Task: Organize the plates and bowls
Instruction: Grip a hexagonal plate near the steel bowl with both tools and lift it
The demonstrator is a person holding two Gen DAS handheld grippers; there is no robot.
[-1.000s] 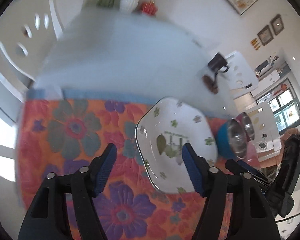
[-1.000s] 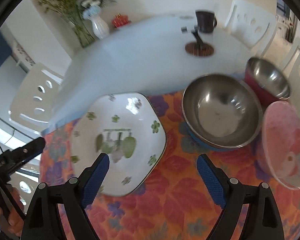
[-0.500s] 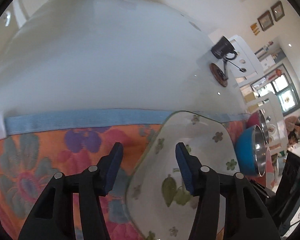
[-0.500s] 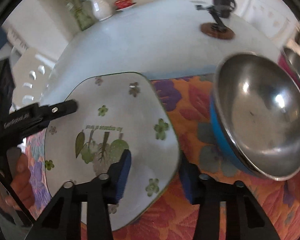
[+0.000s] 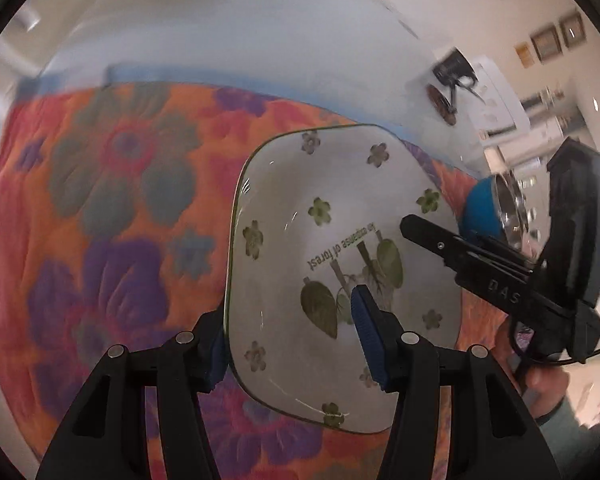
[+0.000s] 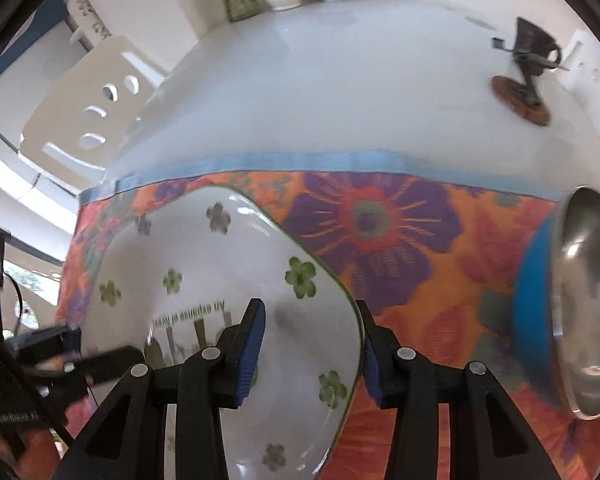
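1. Left wrist view: left gripper (image 5: 288, 330) is set partly closed across the left rim of the white leaf-print plate (image 5: 340, 240); one blue pad lies outside the rim, the other inside the well. Pad contact cannot be confirmed.
2. Right wrist view: right gripper (image 6: 312, 348) is set likewise over the plate's right rim, jaws partly closed, one pad in the well, one outside. Firm pinch cannot be told.
3. Plate is seen over the floral placemat (image 6: 400, 248) on the white table (image 6: 320, 92).
4. Blue-sided steel bowl (image 6: 580, 312) is located right of the plate, apart from it.
5. Right gripper is visible in the left view, reaching over the plate's far edge.
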